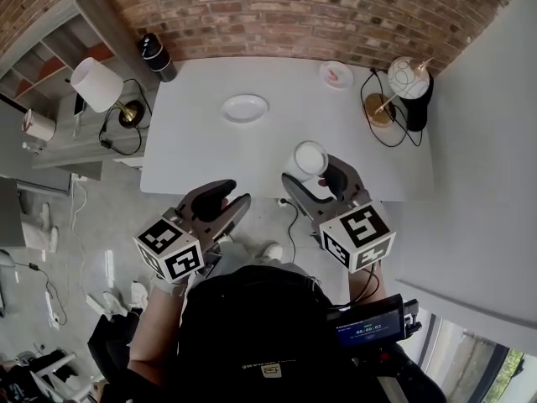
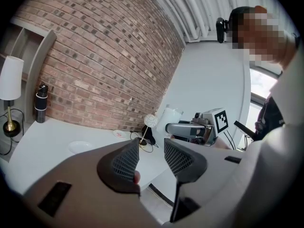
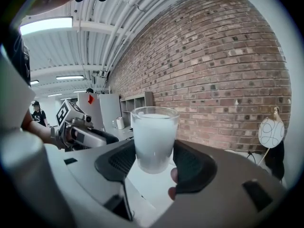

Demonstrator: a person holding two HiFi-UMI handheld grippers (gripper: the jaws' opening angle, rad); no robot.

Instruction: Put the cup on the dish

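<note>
We hold the cup (image 3: 154, 139) upright in the right tool (image 3: 154, 159), whose jaws press on its lower sides. It hangs just over the near edge of the counter (image 1: 210, 154), right of the middle. The left tool (image 2: 151, 158) stands with jaws apart and nothing between them, off the near edge toward the left corner. The dish (image 1: 245, 108) lies bare toward the far edge, a little left of the middle, well apart from the cup. The step in hand, as we judge it, is the carry. We should keep the cup upright, travel away from the near edge and leftward above the surface, and come down over the dish's middle. We should part the jaws only once the base sits flat inside the rim. Open room looks generous, since the counter between cup and dish is bare. The lamp (image 1: 409, 78) with its cables and a small plate (image 1: 336, 75) keep to the far right corner, and a dark bottle (image 1: 156, 57) to the far left corner.
</note>
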